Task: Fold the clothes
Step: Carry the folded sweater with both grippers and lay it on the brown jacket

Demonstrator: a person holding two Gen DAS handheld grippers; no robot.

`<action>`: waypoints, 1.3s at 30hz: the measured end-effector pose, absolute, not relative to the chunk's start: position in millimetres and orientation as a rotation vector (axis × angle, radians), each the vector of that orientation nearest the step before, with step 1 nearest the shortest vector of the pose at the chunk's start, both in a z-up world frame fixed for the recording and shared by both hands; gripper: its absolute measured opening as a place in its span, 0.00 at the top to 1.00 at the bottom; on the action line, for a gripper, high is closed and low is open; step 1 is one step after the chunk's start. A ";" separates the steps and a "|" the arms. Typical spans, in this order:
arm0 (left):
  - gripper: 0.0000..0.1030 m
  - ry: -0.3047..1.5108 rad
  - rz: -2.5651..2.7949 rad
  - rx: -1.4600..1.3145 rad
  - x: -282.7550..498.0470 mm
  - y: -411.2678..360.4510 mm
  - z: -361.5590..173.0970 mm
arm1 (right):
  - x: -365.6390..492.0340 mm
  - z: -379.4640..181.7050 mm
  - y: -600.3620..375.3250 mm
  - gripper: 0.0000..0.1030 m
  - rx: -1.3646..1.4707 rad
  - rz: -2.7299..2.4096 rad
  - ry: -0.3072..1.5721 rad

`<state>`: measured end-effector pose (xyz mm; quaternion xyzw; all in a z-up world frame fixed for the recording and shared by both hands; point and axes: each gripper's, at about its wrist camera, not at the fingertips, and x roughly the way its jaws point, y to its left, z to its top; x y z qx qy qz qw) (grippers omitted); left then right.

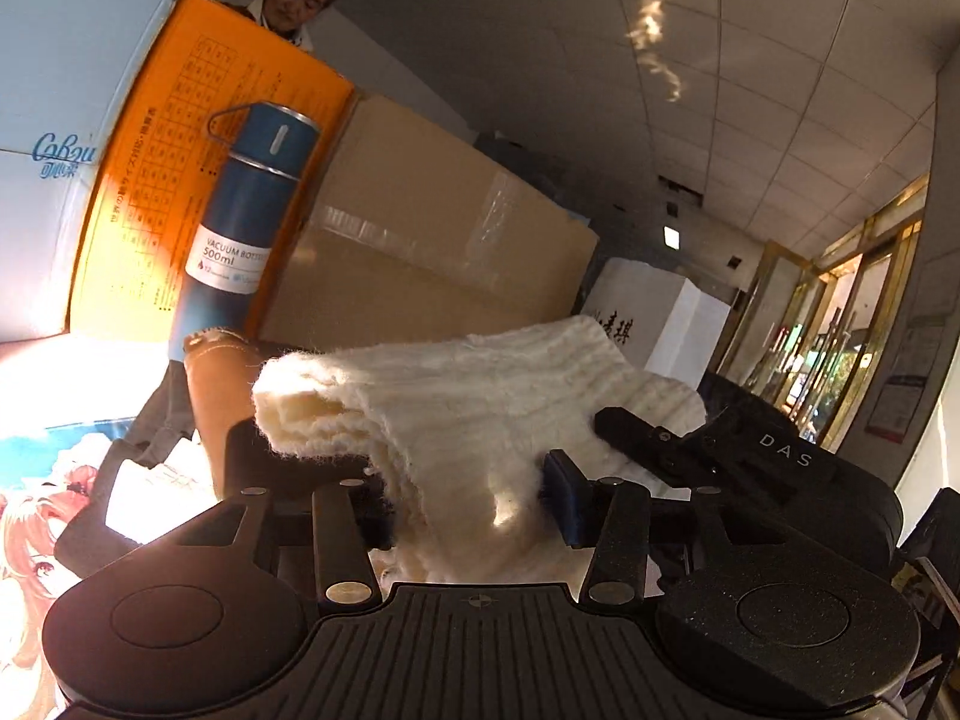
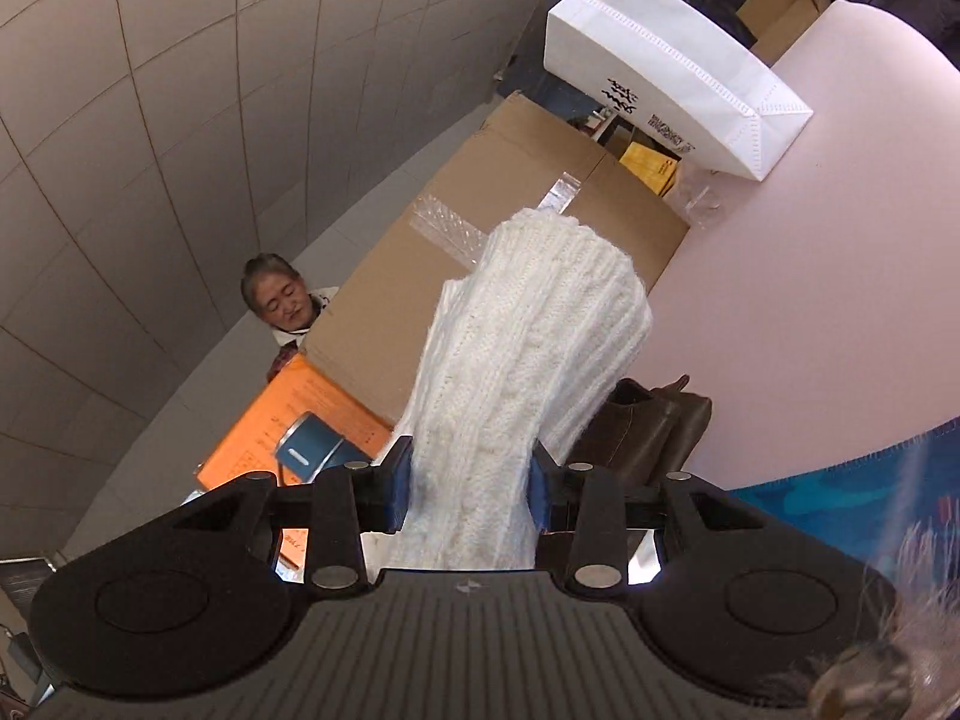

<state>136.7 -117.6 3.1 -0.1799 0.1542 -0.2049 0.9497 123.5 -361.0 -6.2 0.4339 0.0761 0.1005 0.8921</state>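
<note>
Both the left tool [image 1: 474,504] and right tool [image 2: 471,483] clamp the white knit garment [image 2: 522,348], held aloft, apparently for folding.

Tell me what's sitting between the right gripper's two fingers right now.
The white knit garment: a bunched section fills the gap of the right gripper, both blue pads pressing on it. The right wrist view shows this.

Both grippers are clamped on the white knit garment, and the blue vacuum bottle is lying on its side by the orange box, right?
Not quite. The blue vacuum bottle stands upright against the orange box, as the left wrist view shows. The rest holds: the left gripper and right gripper are both shut on the white knit garment.
</note>
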 end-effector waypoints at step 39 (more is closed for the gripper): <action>0.00 0.066 -0.151 -0.159 -21.2 -13.9 28.3 | 17.2 -3.0 -269.3 0.00 0.428 -0.217 -0.007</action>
